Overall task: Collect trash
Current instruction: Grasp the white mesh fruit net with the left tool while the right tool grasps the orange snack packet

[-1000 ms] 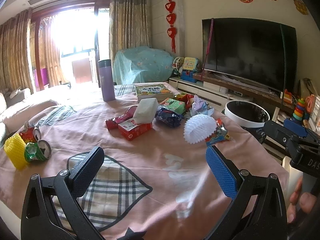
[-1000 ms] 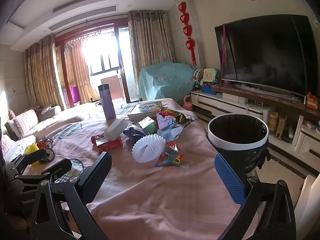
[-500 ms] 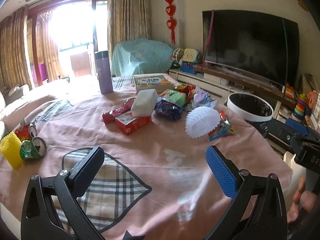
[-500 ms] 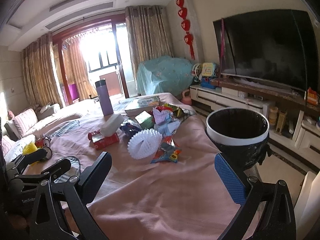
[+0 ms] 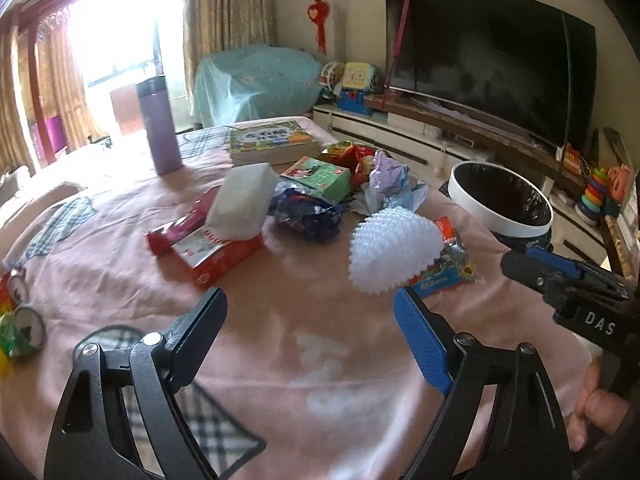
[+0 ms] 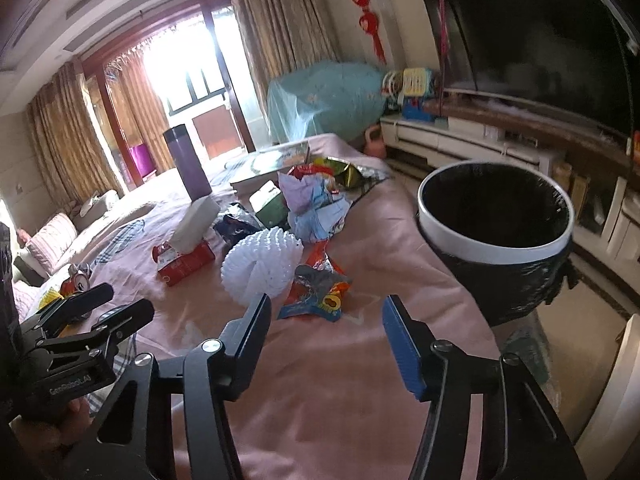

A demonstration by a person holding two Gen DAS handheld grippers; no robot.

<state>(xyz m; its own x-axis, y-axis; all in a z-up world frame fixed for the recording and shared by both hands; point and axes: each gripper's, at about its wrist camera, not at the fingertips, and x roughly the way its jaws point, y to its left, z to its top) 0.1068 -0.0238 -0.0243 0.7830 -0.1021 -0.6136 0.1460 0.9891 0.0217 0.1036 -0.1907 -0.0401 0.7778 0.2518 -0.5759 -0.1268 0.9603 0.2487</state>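
Closing in on the litter is the step in hand, I judge: both claws point at the heap on the pink cloth (image 5: pixel 340 360) and nothing has been picked up yet. The left gripper (image 5: pixel 308 320), low in the frame of its own view, has its fingers spread wide and empty. The right gripper (image 6: pixel 324 320), at the bottom centre of its view, is likewise parted and holds nothing.

The trash lies mid-frame in both views: a white foam net (image 5: pixel 394 250) touching a flattened snack wrapper (image 5: pixel 444 268), with a blue wrapper (image 5: pixel 308 212), crumpled paper (image 5: pixel 390 184) and a green box (image 5: pixel 320 174) behind it. The bin (image 6: pixel 496 232) (black liner, white rim) stands at the right of the frame, just beside the cloth's edge.

The next move probably calls for the right gripper to drop over the snack wrapper, which lies nearest it, and pinch low, since the foil lies flat on soft cloth and could slip.

The left view alone shows the cans (image 5: pixel 24 324) at the left edge and the book (image 5: pixel 272 140) face up. The right view alone looks into the bin's dark mouth; whether anything lies inside cannot be told. Each view catches the other gripper at its edge.
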